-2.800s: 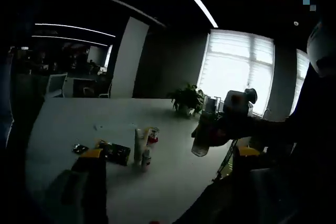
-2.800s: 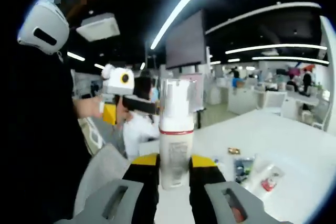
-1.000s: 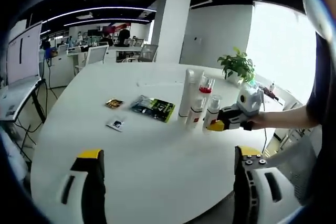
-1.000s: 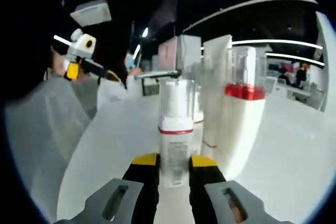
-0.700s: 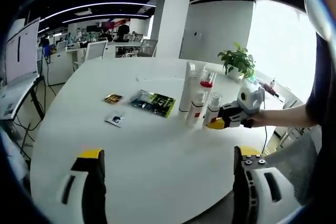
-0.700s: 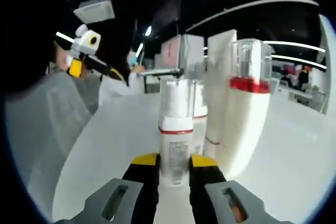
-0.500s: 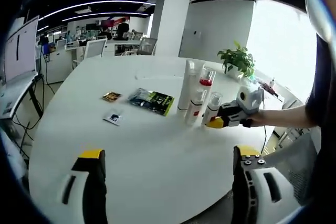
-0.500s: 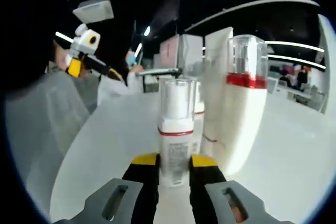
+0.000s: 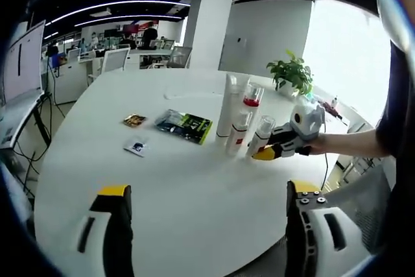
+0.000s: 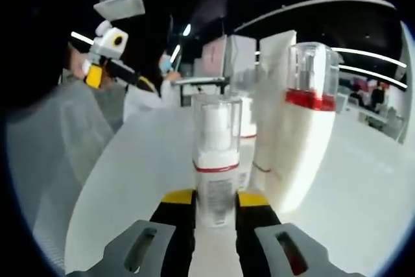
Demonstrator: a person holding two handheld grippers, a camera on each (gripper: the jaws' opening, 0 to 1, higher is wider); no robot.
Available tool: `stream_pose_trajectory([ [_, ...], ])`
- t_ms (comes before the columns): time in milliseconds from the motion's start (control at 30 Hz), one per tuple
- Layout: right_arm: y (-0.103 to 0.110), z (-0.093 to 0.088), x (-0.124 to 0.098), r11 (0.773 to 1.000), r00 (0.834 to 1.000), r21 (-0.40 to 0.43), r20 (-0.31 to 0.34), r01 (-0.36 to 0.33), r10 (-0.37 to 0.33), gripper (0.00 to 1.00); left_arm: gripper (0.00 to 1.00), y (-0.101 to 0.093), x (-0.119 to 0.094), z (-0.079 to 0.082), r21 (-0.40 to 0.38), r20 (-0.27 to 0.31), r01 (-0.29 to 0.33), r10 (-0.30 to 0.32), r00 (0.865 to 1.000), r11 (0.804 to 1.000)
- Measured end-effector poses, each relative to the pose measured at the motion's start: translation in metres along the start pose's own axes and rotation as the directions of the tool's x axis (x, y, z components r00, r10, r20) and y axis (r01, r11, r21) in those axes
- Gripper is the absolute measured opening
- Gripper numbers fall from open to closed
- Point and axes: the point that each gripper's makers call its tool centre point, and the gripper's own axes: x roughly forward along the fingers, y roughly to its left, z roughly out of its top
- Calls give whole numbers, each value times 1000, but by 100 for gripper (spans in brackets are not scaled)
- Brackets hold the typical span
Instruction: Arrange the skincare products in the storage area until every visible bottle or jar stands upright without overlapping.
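On the white round table (image 9: 162,186) several skincare bottles stand upright in a tight group: a tall white tube (image 9: 228,103), a pump bottle with a red band (image 9: 250,100), a small bottle (image 9: 238,132). A small white bottle with a clear cap and red ring (image 10: 216,160) (image 9: 261,135) stands at the group's near end between my right gripper's (image 10: 215,202) (image 9: 264,154) yellow-tipped jaws, which are shut on its base. Just behind it are the red-band bottle (image 10: 305,128) and the tube (image 10: 275,95). My left gripper (image 9: 211,225) is open, held back over the table's near edge, with nothing in it.
A green-and-black packet (image 9: 185,125), a small gold sachet (image 9: 135,120) and a white sachet (image 9: 136,147) lie flat left of the bottles. A potted plant (image 9: 293,76) stands at the far right edge. A person's hand (image 9: 324,146) holds the right gripper. Office desks and chairs stand beyond.
My right gripper carried the small bottle from mid-air down to the bottle group on the table. Over the last second it stays there; both views shift only slightly.
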Motion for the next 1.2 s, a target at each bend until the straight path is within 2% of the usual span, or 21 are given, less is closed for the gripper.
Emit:
stream_pose_trajectory([
  [67, 1, -6, 0, 1000, 1000, 10, -20, 5, -5, 21, 94, 0, 0, 0, 0, -2, -1, 1, 1000, 1000],
  [267, 2, -12, -6, 999, 999, 33, -40, 37, -36, 17, 94, -1, 0, -1, 1, -2, 6, -6, 1000, 1000],
  [400, -5, -17, -8, 995, 995, 41, -57, 87, -85, 15, 93, -1, 1, -1, 0, -3, 6, -6, 1000, 1000],
  [733, -14, -19, -5, 993, 993, 51, -57, 110, -107, 14, 92, -1, 1, -2, 1, -7, 7, -7, 1000, 1000],
  [1033, -23, -21, 1, 993, 992, 40, -64, 108, -105, 12, 90, 0, 3, -3, 0, -13, 8, -8, 1000, 1000],
  [1200, -27, -20, 5, 998, 995, 13, -71, 68, -67, 12, 90, 0, 4, -4, -1, -17, 8, -8, 1000, 1000],
])
